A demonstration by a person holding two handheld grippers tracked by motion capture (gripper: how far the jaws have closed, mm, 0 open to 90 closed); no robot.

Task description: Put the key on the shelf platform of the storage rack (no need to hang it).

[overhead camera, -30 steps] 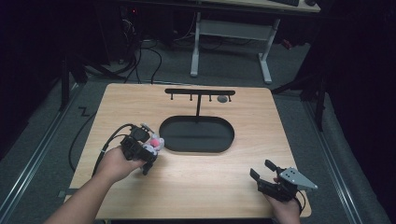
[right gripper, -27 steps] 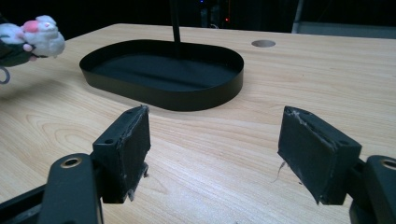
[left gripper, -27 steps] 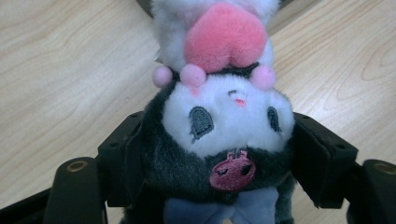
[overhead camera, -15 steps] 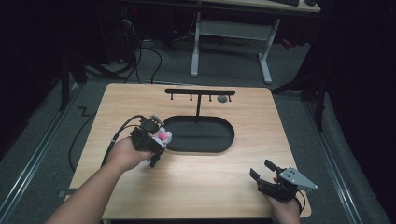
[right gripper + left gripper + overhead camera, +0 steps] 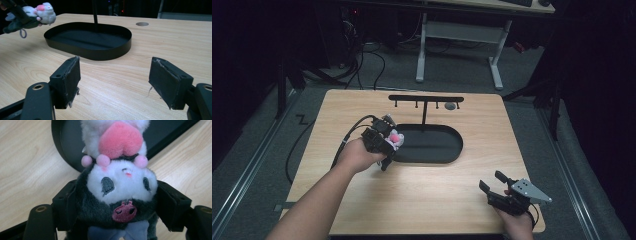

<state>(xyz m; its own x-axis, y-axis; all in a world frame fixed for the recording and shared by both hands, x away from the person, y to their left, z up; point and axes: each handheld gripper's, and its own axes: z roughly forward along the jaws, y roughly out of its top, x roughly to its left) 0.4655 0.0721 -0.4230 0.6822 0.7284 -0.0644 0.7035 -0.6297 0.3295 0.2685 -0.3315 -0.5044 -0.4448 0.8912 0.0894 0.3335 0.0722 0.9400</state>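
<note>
L tongs (image 5: 388,145) clamped, forearm stretched fwd; R tongs (image 5: 493,182) agape, low by near edge.

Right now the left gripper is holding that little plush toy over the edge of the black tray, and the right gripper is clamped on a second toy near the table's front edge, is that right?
Not quite. The right gripper holds nothing: the right gripper view shows its jaws apart over bare table. The rest stands: the left gripper does grip the plush toy at the black tray.
</note>
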